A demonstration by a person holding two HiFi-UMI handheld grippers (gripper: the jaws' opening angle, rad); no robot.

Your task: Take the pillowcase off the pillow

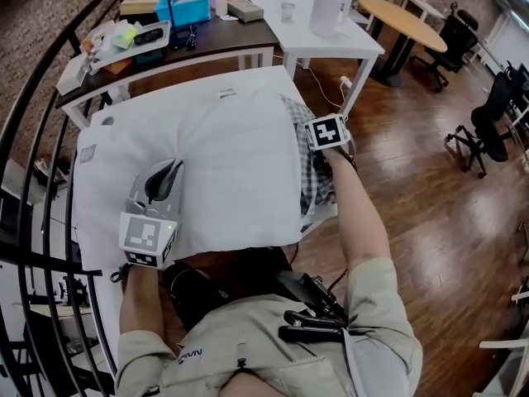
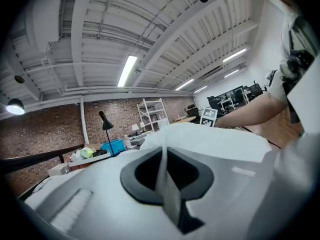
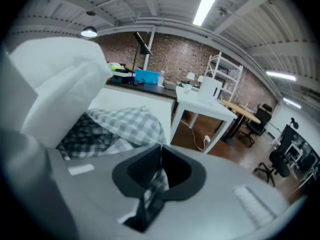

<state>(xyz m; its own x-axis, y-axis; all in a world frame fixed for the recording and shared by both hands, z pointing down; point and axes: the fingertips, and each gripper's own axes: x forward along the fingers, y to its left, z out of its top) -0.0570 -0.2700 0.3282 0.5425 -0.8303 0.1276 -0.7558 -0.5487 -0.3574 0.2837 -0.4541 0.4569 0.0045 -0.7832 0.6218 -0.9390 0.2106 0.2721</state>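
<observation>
Now left claw (image 1: 172, 169) tight on white pillowcase (image 1: 235, 160), right claw (image 1: 318, 157) tight on checked pillow (image 1: 307, 182).

Left tool (image 1: 173, 169) and right tool (image 3: 159, 174) both clamped shut, forearms extended.

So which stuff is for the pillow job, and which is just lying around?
For the job: white fabric pillowcase, grey-checked pillow, left gripper pinching the pillowcase, right gripper pinching the pillow.
Just lying about: blue plastic bin, white square table, round wooden table, black office chairs.
</observation>
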